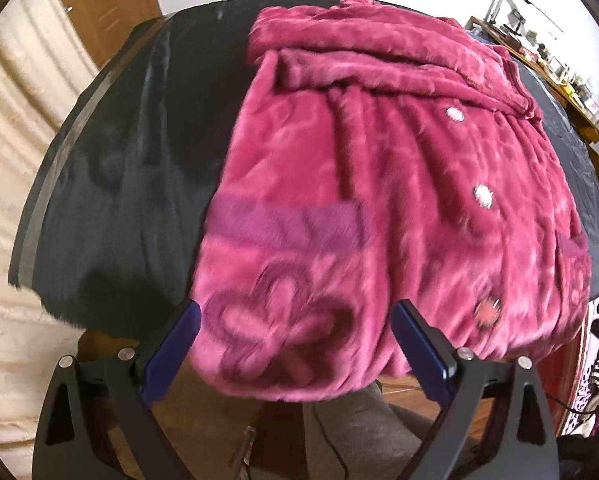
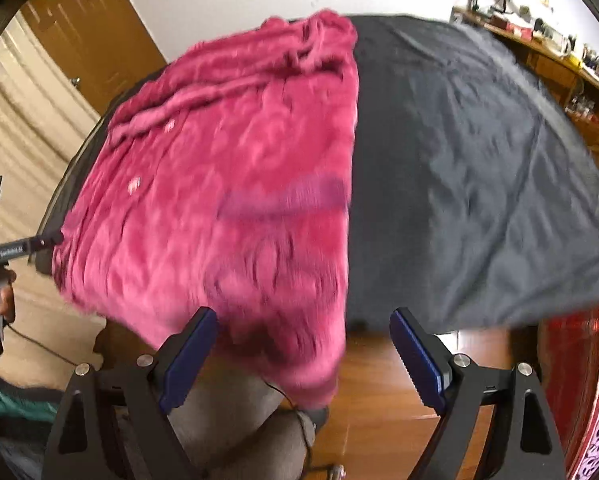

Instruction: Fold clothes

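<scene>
Pink fleece jacket (image 1: 379,184) lies buttoned on the dark table (image 1: 131,168), its hem spilling over the near edge. Both the left gripper (image 1: 295,344) and the right gripper (image 2: 303,352) hang spread wide and empty just short of that hem, the left squarely before it.

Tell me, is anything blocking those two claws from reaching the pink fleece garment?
Nothing visible does. The pink fleece garment hangs over the near edge of the dark table cover, and both the left claw and the right claw are open right at its hem.
</scene>
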Motion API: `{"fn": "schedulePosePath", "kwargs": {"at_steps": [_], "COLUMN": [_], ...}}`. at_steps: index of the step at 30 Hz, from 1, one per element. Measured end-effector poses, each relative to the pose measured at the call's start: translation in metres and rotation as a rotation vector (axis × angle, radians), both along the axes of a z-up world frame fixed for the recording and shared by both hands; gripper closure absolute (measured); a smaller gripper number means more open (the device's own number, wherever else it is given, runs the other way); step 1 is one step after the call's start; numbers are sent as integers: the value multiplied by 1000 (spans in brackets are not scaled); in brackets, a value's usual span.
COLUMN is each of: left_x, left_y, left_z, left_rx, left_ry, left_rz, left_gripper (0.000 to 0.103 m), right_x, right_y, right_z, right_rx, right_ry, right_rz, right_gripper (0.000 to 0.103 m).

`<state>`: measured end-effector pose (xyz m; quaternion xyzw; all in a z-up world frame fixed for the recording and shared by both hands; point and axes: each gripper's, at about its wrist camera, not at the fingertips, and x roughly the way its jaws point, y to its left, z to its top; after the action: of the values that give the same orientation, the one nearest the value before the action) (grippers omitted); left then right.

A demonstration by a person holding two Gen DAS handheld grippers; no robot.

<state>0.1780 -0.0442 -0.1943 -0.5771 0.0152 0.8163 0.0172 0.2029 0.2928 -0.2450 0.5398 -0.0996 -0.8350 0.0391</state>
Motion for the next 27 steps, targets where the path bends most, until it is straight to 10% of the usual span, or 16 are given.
{"fn": "schedulePosePath", "kwargs": {"at_steps": [27], "left_x": [39], "left_y": [-90], "left_z": [-87], "left_rx": [290], "left_ry": [203], "left_rz": [-136], "left_gripper": [6], "right_x": [-11], "right_y": [-15], "right_z": [-73], "right_rx": [-19], "right_ry": [-156], "right_rz": [166], "right_gripper": [13]}}
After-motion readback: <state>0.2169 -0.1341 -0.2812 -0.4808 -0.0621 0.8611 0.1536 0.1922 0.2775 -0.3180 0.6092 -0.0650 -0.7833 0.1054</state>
